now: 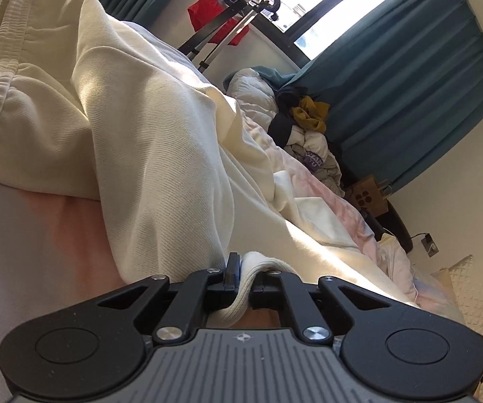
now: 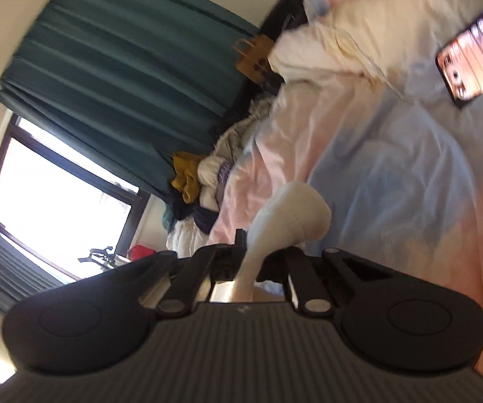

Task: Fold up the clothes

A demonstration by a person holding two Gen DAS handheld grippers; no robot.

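Observation:
Cream trousers (image 1: 123,117) with an elastic waistband (image 1: 2,43) lie bunched across the pastel pink and blue bed sheet (image 1: 23,235), filling the left wrist view. My left gripper (image 1: 244,268) is shut on a folded edge of the cream cloth, which passes between its jaws. In the blurred right wrist view, my right gripper (image 2: 258,248) is shut on another cream fold (image 2: 295,211), which bulges up beyond the fingers above the bed sheet (image 2: 392,184).
A lit phone (image 2: 476,50) lies on the bed. A pile of clothes (image 1: 305,124) is heaped at the bed's far side by teal curtains (image 1: 409,67) and a window. A brown paper bag (image 1: 369,194), a red bag (image 1: 214,16) and a quilted pillow (image 1: 476,302) are nearby.

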